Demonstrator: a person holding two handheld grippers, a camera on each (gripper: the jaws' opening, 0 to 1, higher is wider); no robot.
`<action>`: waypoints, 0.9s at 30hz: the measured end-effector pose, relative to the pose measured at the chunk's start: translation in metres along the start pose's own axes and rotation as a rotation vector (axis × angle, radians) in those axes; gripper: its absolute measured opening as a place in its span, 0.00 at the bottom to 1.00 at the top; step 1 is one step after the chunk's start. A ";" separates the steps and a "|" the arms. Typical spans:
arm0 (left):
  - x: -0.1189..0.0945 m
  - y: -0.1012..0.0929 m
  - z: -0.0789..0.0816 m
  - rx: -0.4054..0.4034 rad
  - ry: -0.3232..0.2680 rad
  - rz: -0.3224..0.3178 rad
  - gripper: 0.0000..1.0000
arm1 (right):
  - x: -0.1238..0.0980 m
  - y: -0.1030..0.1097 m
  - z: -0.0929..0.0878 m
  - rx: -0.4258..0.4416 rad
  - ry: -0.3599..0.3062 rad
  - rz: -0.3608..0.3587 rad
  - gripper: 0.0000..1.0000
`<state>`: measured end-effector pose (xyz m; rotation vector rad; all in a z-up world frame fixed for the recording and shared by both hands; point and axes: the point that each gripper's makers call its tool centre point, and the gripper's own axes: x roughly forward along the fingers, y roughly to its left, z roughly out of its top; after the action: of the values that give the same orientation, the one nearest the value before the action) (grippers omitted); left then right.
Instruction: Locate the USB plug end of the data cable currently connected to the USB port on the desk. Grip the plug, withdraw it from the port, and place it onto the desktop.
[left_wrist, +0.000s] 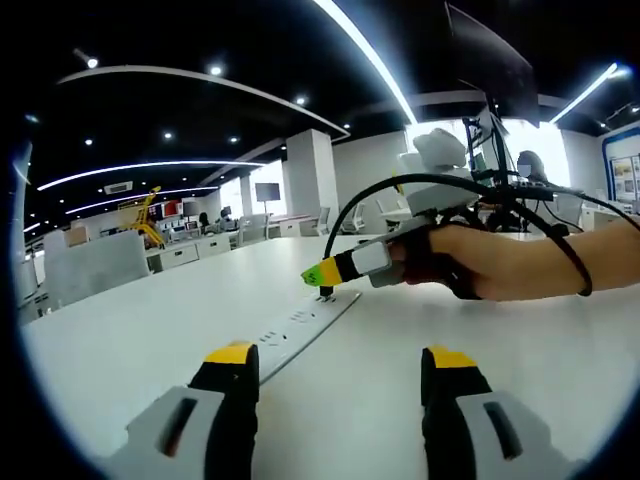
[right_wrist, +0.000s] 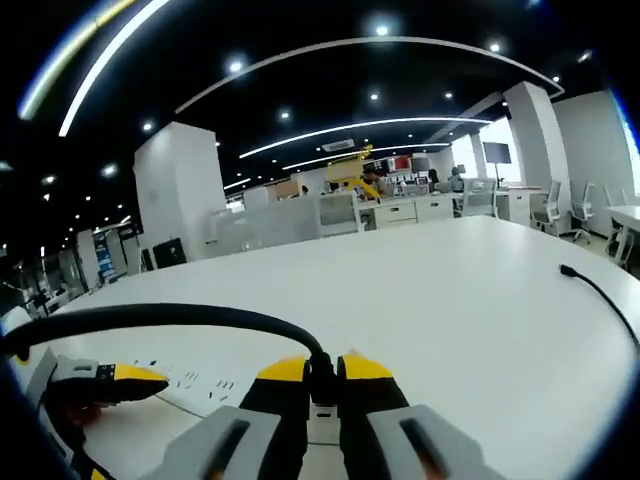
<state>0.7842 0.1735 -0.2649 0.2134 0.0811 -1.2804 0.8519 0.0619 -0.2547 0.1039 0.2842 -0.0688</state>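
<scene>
No legible text, label, brand or number on any surface; distant signs too blurred

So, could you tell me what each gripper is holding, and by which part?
The right gripper pinches the black cable's plug at the power strip; the left gripper is open, holding nothing.
</scene>
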 end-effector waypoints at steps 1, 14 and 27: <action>0.000 0.000 0.001 -0.003 -0.004 0.000 0.65 | 0.000 0.002 0.000 -0.064 0.013 -0.009 0.11; -0.001 0.003 0.006 -0.059 -0.045 0.006 0.65 | -0.014 0.004 0.040 -0.142 -0.062 0.007 0.12; -0.003 0.003 0.009 -0.057 -0.094 0.025 0.63 | -0.040 0.014 0.022 -0.075 -0.109 0.054 0.12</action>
<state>0.7856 0.1750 -0.2557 0.1047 0.0347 -1.2594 0.8212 0.0756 -0.2207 0.0328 0.1744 -0.0105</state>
